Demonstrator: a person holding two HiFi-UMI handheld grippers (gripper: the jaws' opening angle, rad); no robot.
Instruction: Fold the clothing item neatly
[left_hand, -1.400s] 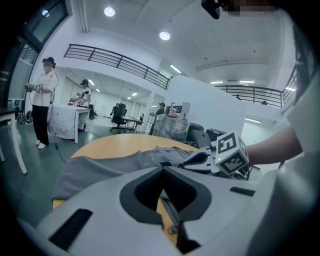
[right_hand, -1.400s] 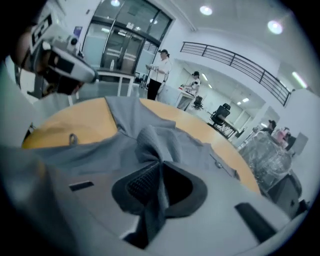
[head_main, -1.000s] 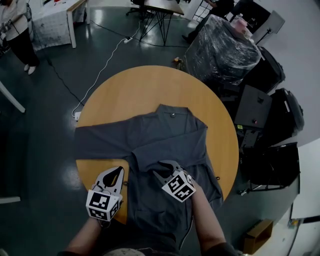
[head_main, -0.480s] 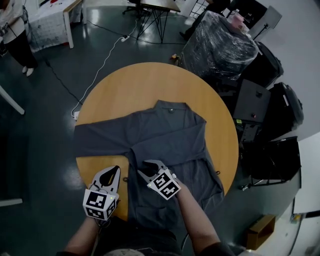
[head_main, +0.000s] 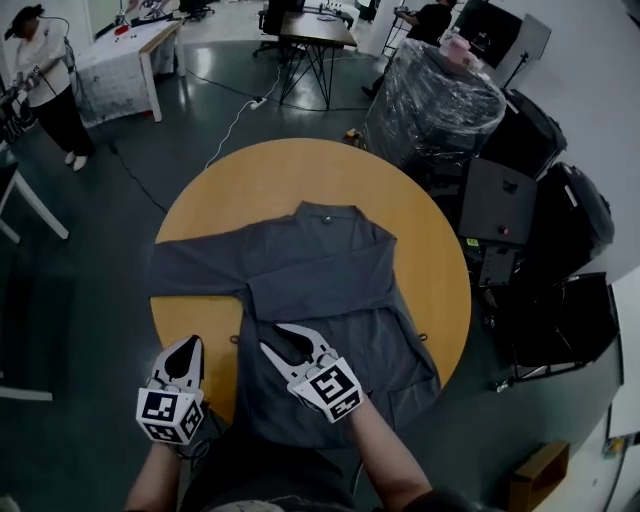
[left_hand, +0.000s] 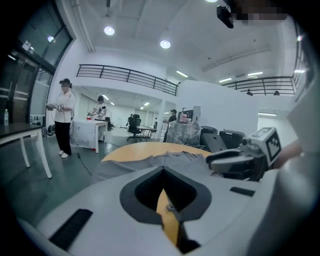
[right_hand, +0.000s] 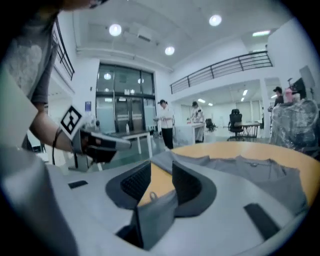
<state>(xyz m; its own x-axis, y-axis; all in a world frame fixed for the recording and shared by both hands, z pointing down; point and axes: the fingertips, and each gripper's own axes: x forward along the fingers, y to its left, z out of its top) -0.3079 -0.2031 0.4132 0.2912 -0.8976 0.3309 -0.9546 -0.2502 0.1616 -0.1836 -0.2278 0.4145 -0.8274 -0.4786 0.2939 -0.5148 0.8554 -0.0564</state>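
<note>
Right gripper (head_main: 275, 337) half-spread, freshly widened, nothing pinched, above grey shirt (head_main: 320, 270); left gripper (head_main: 188, 346) tight-closed, empty.

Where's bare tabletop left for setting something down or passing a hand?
Widest: the far arc of the table beyond the collar of the shirt. A strip between its right side and the rim. A small wedge near-left, below the spread sleeve. Middle and near edge are all cloth.
</note>
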